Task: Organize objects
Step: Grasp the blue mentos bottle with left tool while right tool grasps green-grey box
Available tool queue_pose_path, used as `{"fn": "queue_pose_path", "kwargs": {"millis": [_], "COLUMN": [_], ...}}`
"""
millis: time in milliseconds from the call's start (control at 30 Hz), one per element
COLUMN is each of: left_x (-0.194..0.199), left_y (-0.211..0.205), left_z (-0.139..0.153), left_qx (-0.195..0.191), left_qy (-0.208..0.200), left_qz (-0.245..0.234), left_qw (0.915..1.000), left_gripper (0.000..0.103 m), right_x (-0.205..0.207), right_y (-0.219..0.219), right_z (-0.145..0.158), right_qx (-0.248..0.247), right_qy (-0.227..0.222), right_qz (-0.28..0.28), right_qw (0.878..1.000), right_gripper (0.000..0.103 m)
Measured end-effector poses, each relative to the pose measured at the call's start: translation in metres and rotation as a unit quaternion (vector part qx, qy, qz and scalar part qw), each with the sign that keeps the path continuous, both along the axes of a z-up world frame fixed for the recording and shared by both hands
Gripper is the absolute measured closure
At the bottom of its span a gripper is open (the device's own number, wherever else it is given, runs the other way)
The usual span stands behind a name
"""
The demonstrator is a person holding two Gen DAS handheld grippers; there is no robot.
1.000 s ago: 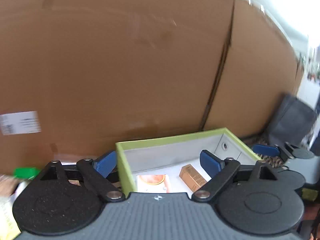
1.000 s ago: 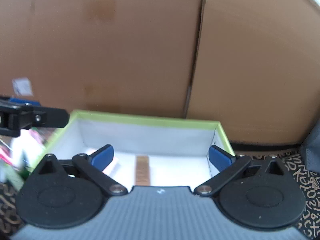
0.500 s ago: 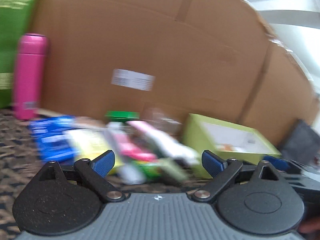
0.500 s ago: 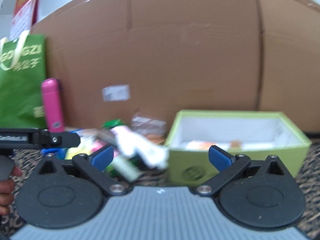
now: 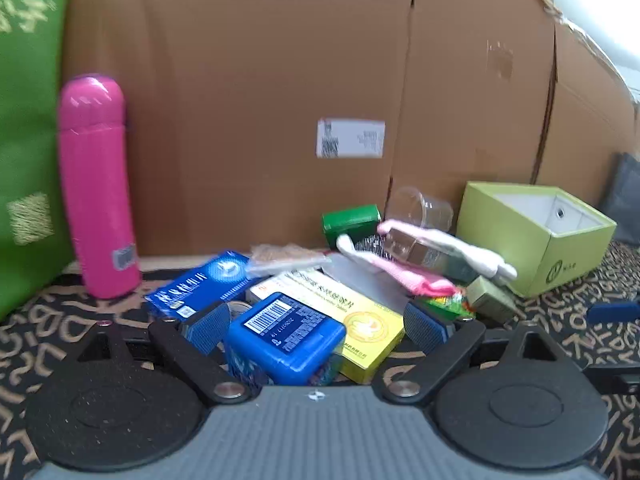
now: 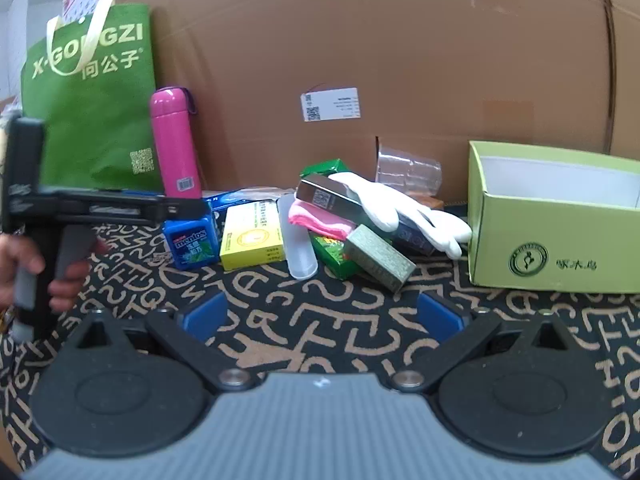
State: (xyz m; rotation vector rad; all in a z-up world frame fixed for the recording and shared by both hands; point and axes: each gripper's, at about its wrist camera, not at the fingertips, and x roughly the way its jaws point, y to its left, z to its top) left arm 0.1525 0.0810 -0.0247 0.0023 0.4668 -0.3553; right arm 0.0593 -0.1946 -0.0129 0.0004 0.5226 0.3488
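A pile of small objects lies on the patterned cloth left of an open lime-green box (image 6: 556, 216), also in the left wrist view (image 5: 536, 236). My left gripper (image 5: 318, 324) is open, its fingers on either side of a blue Mentos box (image 5: 286, 338), not touching it; the same box shows in the right wrist view (image 6: 192, 240). A yellow box (image 5: 352, 312) lies just behind it. My right gripper (image 6: 322, 316) is open and empty over bare cloth, short of the pile. The left gripper appears from the side in the right wrist view (image 6: 188, 210).
The pile holds a white glove (image 6: 396, 204), pink cloth (image 6: 316, 218), grey-green box (image 6: 380, 258), clear tube (image 6: 298, 238) and clear cup (image 6: 408, 170). A pink flask (image 6: 176, 144) and green bag (image 6: 92, 100) stand at the back left against a cardboard wall (image 6: 400, 40).
Both grippers have pulled back from over the green box and swung left. The left gripper now frames the blue Mentos box; the right faces the pile from further back.
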Motion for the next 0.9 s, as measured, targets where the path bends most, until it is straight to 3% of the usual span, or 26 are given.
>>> {"fn": "queue_pose_path", "kwargs": {"millis": [67,167,233,333,433,467,500,600,633,733,900], "left_x": [0.006,0.0,-0.012,-0.032,-0.046,-0.048,-0.047,-0.043,-0.041,-0.035,-0.042], "left_y": [-0.001,-0.002,-0.005,-0.01,-0.015,-0.016,-0.017,-0.017,-0.017,-0.018,-0.028], "left_z": [-0.004,-0.008,-0.008,-0.009,-0.009,-0.009,-0.01,-0.013,-0.014,-0.015,-0.016], "left_qx": [0.005,-0.013,-0.019,-0.028,-0.024,-0.02,-0.014,0.004,0.003,-0.008,-0.013], "left_qy": [0.007,0.023,0.025,0.027,0.011,0.008,0.007,0.003,0.004,0.016,0.037], "left_qz": [0.0,0.023,0.022,0.009,-0.003,-0.007,-0.01,-0.006,-0.005,-0.013,-0.02], "left_qw": [1.0,0.9994,0.9993,0.9992,0.9996,0.9997,0.9998,1.0,1.0,0.9998,0.999], "left_gripper": [0.007,0.026,0.026,0.026,0.023,0.022,0.02,0.018,0.017,0.016,0.024], "right_x": [0.006,0.025,0.041,0.073,0.098,0.103,0.106,0.095,0.088,0.065,0.037], "right_y": [0.004,0.007,0.01,0.013,0.01,0.007,0.005,0.002,0.001,0.001,0.008], "right_z": [0.0,-0.003,-0.009,-0.023,-0.036,-0.038,-0.04,-0.037,-0.036,-0.032,-0.027], "right_qx": [-0.011,-0.032,-0.059,-0.104,-0.118,-0.116,-0.113,-0.084,-0.076,-0.038,-0.039], "right_qy": [-0.004,-0.015,-0.026,-0.03,-0.018,-0.01,0.003,0.033,0.047,0.081,0.066], "right_qz": [0.003,0.013,0.02,0.039,0.035,0.035,0.036,0.026,0.02,0.016,0.034], "right_qw": [1.0,0.999,0.998,0.993,0.992,0.993,0.993,0.996,0.996,0.996,0.996], "right_gripper": [0.0,0.0,0.0,0.01,0.019,0.028,0.047,0.075,0.079,0.08,0.08]}}
